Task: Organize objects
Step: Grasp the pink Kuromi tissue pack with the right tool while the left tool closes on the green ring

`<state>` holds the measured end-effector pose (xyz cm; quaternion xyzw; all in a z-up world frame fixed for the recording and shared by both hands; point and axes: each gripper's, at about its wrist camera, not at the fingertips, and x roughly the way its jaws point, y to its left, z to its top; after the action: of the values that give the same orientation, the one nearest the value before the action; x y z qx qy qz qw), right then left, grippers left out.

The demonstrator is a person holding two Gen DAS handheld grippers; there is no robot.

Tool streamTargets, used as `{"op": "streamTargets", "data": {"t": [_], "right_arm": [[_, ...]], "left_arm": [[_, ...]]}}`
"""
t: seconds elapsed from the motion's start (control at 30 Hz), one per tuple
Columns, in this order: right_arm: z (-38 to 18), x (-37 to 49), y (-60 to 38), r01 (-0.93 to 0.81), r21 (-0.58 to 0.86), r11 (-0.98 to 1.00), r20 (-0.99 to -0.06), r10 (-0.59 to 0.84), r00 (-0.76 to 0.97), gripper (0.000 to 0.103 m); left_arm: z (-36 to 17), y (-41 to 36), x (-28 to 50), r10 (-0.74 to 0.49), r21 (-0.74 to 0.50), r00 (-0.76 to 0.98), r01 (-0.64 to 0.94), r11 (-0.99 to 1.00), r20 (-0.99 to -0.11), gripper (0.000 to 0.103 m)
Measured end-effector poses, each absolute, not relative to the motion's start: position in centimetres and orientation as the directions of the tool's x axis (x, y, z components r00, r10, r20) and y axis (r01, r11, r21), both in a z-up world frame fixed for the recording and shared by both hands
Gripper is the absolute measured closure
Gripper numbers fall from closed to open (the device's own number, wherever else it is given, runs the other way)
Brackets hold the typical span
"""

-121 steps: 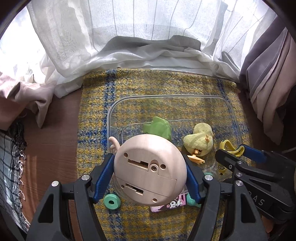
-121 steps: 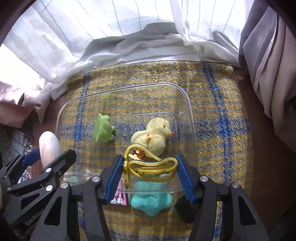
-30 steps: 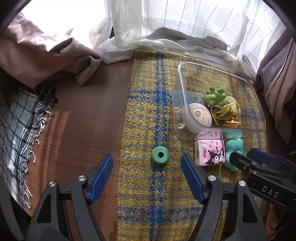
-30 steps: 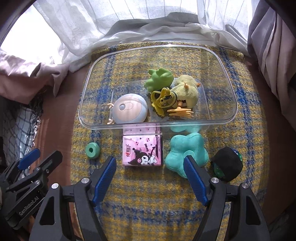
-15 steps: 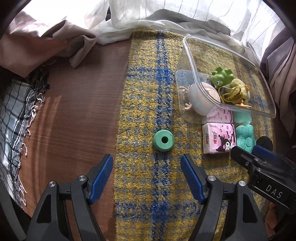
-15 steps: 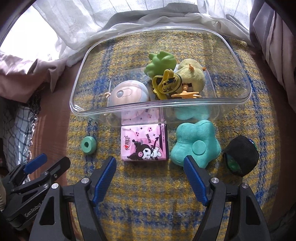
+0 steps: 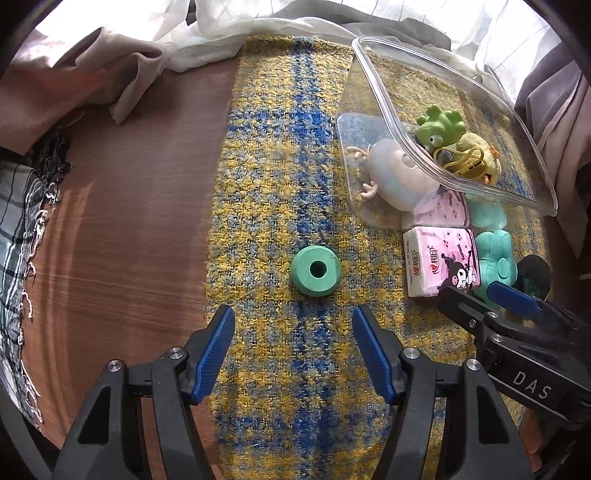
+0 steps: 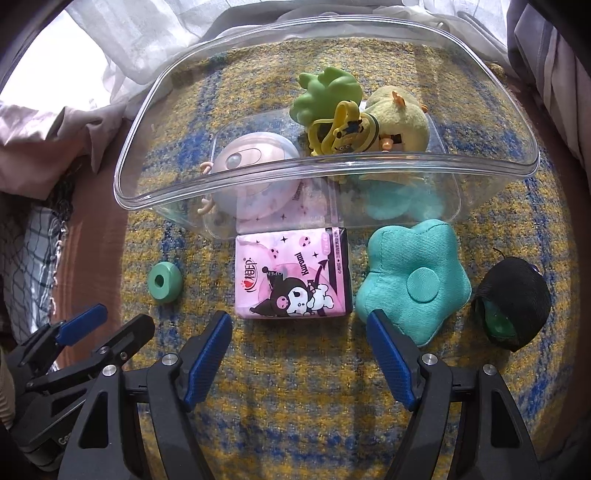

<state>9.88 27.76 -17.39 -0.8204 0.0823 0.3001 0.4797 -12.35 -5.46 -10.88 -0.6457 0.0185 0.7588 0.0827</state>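
A green ring [image 7: 315,270] lies on the yellow-blue plaid mat [image 7: 280,177], just ahead of my left gripper [image 7: 291,319]. Its jaws are closing with nothing between them, pointing almost straight down. My right gripper [image 8: 299,323] stands open and empty just short of a pink tissue pack [image 8: 291,273]. Beside the pack lie a teal star cushion [image 8: 412,282] and a black-and-green toy [image 8: 511,302]. The clear plastic bin [image 8: 229,184] behind them holds a round pale toy [image 8: 251,157], a green frog [image 8: 321,94], a yellow plush chick [image 8: 400,116] and a yellow strap toy [image 8: 340,129].
Brown wooden table [image 7: 122,221] shows left of the mat. Pale curtains [image 7: 258,26] and a pink cloth [image 7: 74,70] are bunched along the far edge, and a checked cloth [image 7: 18,229] hangs at the far left. Grey drapes [image 8: 550,55] stand at the right.
My left gripper has dropped toward the green ring and its jaws have narrowed. The right gripper has moved closer to the pink tissue pack and the bin.
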Motion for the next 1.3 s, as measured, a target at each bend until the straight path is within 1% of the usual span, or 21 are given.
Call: {"op": "streamTargets", "data": {"t": [0.13, 0.2, 0.3, 0.63, 0.87, 0.97, 1.03, 1.3], "right_arm": [[-17.8, 10.0, 27.8, -0.415, -0.738, -0.532, -0.573, 0.168, 0.802, 0.026], [-18.0, 9.9, 27.8, -0.412, -0.737, -0.536, -0.576, 0.18, 0.797, 0.025], [-18.5, 10.0, 28.0, -0.397, -0.742, -0.539, -0.566, 0.188, 0.803, 0.024], [-20.1, 10.0, 28.0, -0.355, -0.747, -0.562, -0.547, 0.216, 0.809, 0.023], [-21.5, 9.8, 27.5, -0.298, -0.761, -0.576, -0.521, 0.269, 0.81, 0.025], [-22.2, 10.2, 27.8, -0.287, -0.757, -0.587, -0.517, 0.27, 0.812, 0.026], [-22.8, 10.8, 28.4, -0.284, -0.763, -0.58, -0.501, 0.254, 0.827, 0.029], [-21.8, 10.9, 28.4, -0.297, -0.772, -0.561, -0.508, 0.265, 0.82, 0.03]], "left_arm": [[-11.4, -5.4, -12.6, 0.098, -0.076, -0.145, -0.155, -0.985, -0.984, 0.041], [-11.6, -5.4, -12.7, 0.1, -0.077, -0.14, -0.156, -0.985, -0.985, 0.043], [-12.0, -5.6, -12.8, 0.092, -0.071, -0.133, -0.153, -0.986, -0.987, 0.045], [-12.7, -6.4, -13.0, 0.058, -0.039, -0.134, -0.138, -0.99, -0.989, 0.046], [-13.0, -7.6, -13.0, 0.044, -0.029, -0.126, -0.115, -0.993, -0.991, 0.047], [-13.1, -8.0, -13.1, 0.039, -0.026, -0.125, -0.105, -0.994, -0.991, 0.047], [-13.0, -7.9, -13.1, 0.058, -0.045, -0.123, -0.109, -0.993, -0.991, 0.047], [-12.6, -7.5, -13.2, 0.065, -0.049, -0.129, -0.125, -0.991, -0.99, 0.047]]}}
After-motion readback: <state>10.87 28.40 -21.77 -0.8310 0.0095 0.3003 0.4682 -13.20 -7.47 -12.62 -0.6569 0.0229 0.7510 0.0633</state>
